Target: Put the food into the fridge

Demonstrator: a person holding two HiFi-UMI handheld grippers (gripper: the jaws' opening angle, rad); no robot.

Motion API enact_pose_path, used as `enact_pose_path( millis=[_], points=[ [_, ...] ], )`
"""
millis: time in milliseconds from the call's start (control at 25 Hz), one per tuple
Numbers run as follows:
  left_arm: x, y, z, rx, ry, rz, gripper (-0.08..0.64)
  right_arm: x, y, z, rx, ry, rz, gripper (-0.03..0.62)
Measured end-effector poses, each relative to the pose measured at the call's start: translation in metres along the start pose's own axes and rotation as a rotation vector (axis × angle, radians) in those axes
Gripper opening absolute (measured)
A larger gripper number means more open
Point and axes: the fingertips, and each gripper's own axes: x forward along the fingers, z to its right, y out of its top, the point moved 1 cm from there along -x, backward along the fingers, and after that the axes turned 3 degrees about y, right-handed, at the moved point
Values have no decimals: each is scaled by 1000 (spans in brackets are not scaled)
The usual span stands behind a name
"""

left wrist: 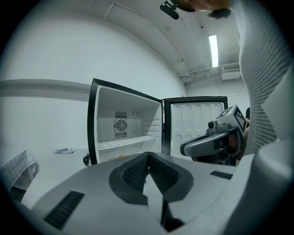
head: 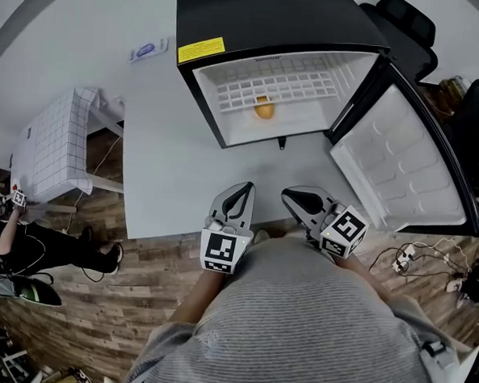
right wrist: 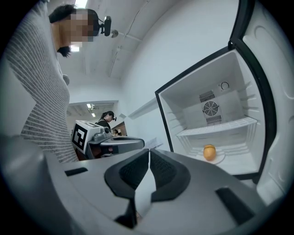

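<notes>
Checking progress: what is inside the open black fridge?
A round orange food item on a pale plate, beneath the white wire shelf. The right gripper covers the near floor corner.

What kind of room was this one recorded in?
Probably a lab or office, not a kitchen: a small fridge stands open on a white table, an office chair beside it, loose cables on the floor.

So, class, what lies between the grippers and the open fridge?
Head view: only bare table between the left gripper, right gripper and fridge, save a small dark bit by the fridge's front edge.
</notes>
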Motion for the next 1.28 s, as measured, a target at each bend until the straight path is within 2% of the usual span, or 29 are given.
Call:
enact_pose_path(
  millis=[160,840,1280],
  points=[
    [1,-2,1,-21,-16,2,11,1,0,0,-11,-6,-13,14],
    [9,-3,5,-19,-50,-8,11,-2,-7,4,-39,-38,-52,12],
    [9,-6,5,-25,-51,-13,11,1,-10,1,-40,-19,-58,12]
  ],
)
